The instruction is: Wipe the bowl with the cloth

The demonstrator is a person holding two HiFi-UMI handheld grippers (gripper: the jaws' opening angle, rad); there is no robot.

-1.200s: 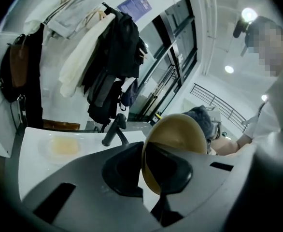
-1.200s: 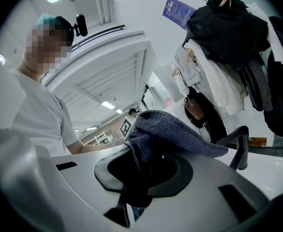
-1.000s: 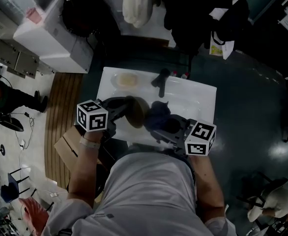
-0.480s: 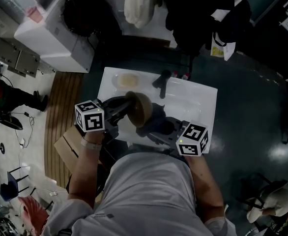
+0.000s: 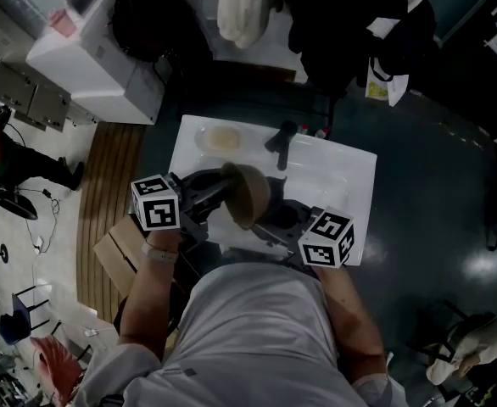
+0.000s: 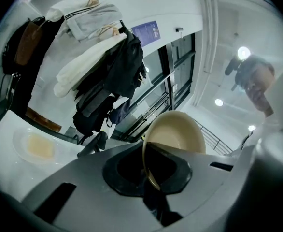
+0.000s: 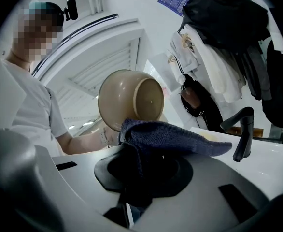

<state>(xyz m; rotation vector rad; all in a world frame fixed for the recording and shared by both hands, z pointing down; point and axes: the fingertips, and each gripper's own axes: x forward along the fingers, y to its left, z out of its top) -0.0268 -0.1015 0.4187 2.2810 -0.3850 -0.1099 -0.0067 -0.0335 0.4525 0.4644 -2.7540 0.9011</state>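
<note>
A tan bowl (image 5: pixel 246 193) is held up on edge above the white sink (image 5: pixel 342 176), and my left gripper (image 5: pixel 219 192) is shut on its rim. Seen from the left gripper view, the bowl (image 6: pixel 173 141) rises between the jaws with its hollow facing right. My right gripper (image 5: pixel 274 219) is shut on a dark blue cloth (image 7: pixel 170 137), which drapes forward over the jaws. In the right gripper view the bowl's (image 7: pixel 131 100) underside sits just behind the cloth, and I cannot tell whether they touch.
A black tap (image 5: pixel 280 142) stands at the back of the sink, also visible as the tap (image 7: pixel 243 132) at right. A soap dish with a yellowish bar (image 5: pixel 220 138) lies at the sink's back left. Bags and clothes (image 5: pixel 240 7) hang behind. White boxes (image 5: pixel 96 53) stand at left.
The bowl has been lifted and tipped further up on edge. My right gripper with the cloth has moved left, closer to the bowl.
</note>
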